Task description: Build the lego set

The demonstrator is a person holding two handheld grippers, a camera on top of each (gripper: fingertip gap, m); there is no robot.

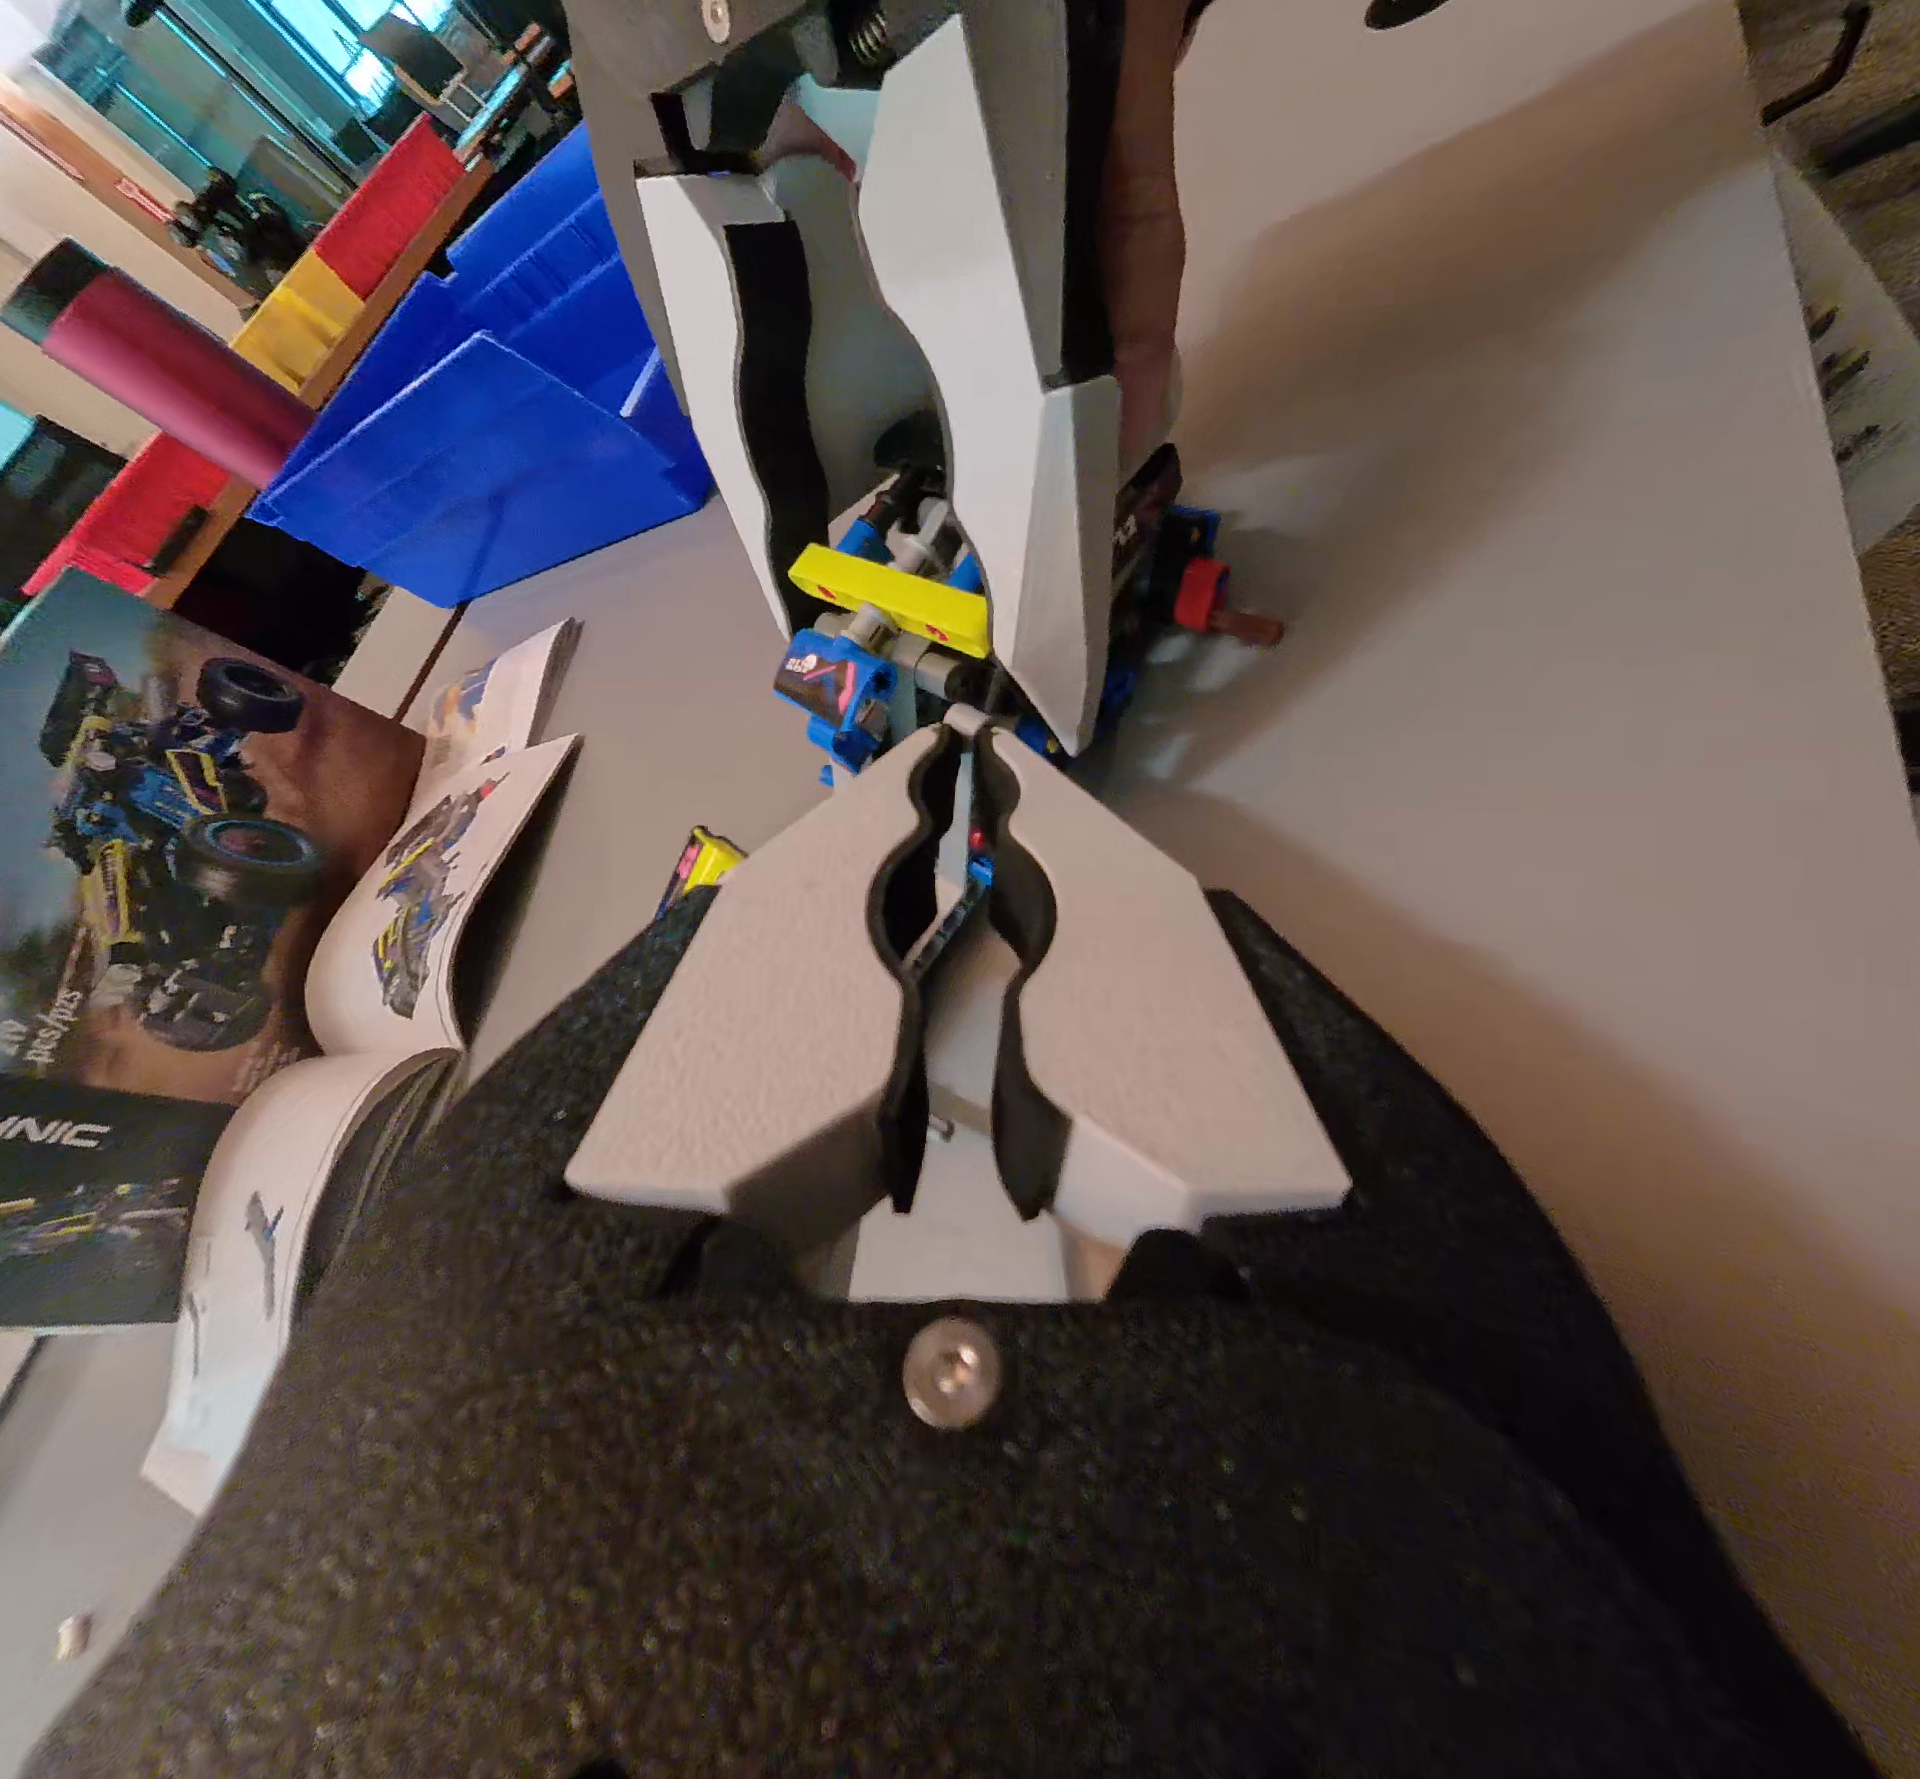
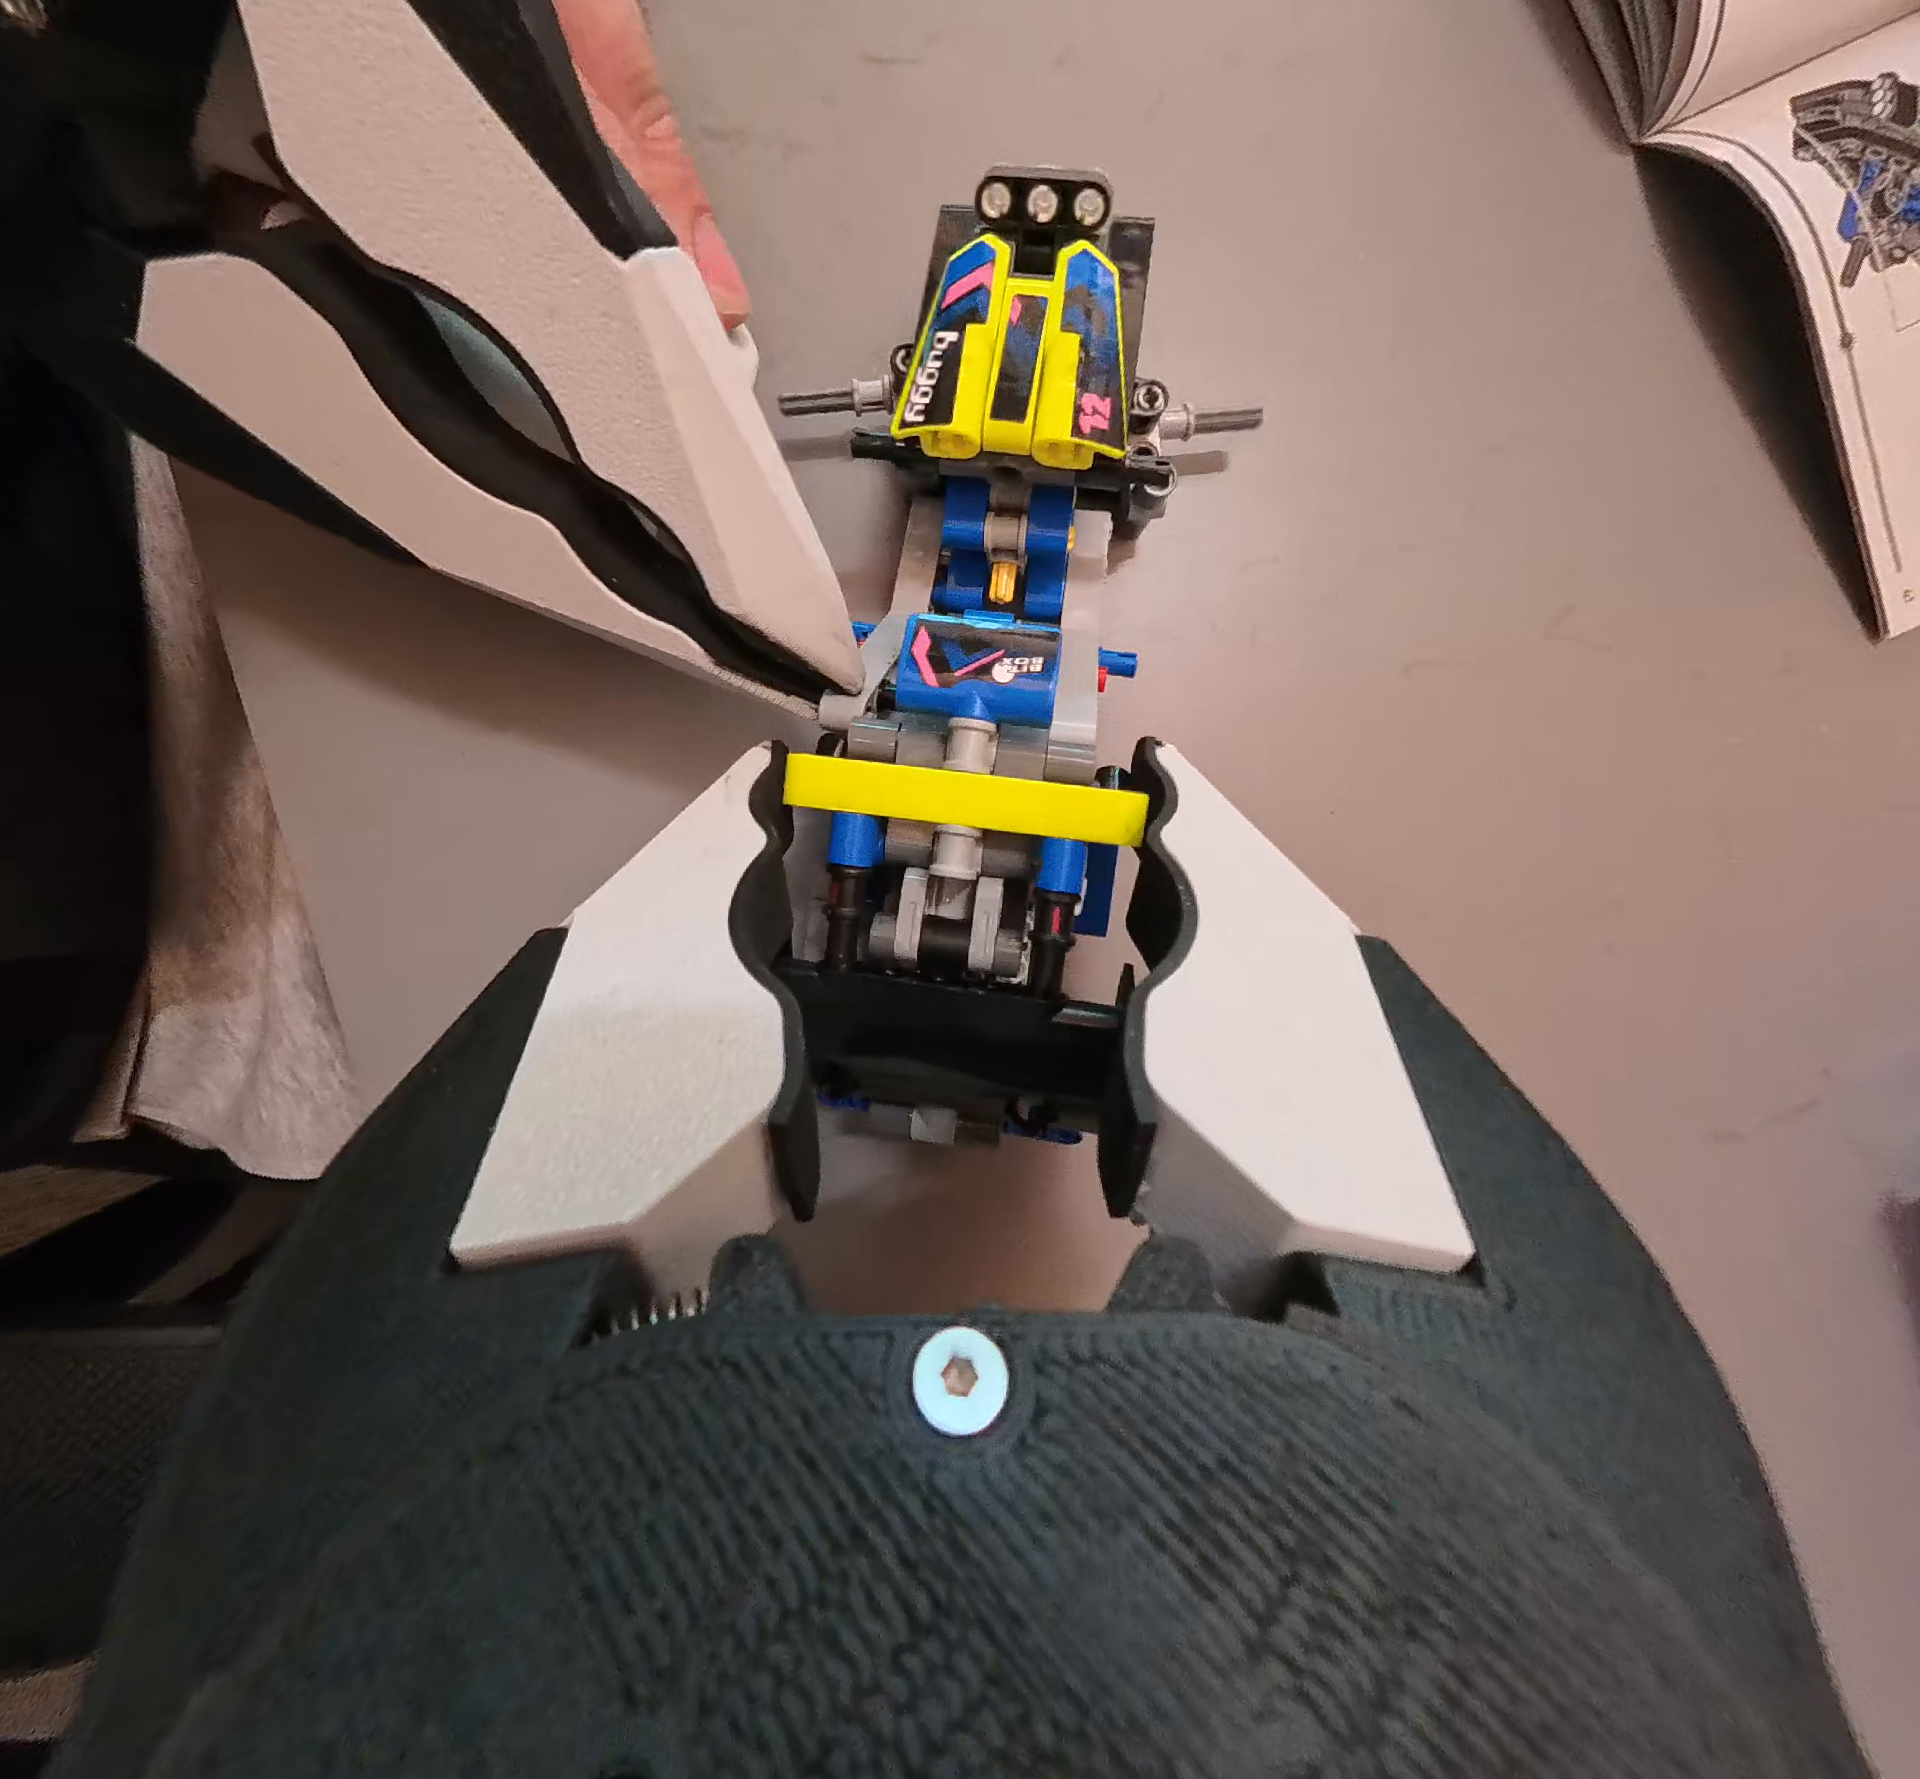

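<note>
The right gripper [image 2: 961,794] clamps the rear of a toy buggy chassis [image 2: 997,669] on the grey table [image 2: 1455,794], while the left gripper [image 1: 961,727], jaws narrow, apparently pinches its thin grey side beam [image 2: 847,690].

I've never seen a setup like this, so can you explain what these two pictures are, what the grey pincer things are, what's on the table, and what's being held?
Each picture comes from a camera mounted on a handheld two-finger gripper, looking forward along its fingers; a person holds one in each hand.

The right gripper looks down on a grey table where a partly built toy buggy of plastic bricks lies, blue, yellow and black, without wheels. Its fingers straddle the buggy's rear, with a yellow beam spanning the space between the pads. They seem to clamp it.

The left gripper is closed on a thin grey beam at the buggy's side; the right view shows it coming in from the left.

Also on the table: an open instruction booklet, the set's box and blue bins.
</note>
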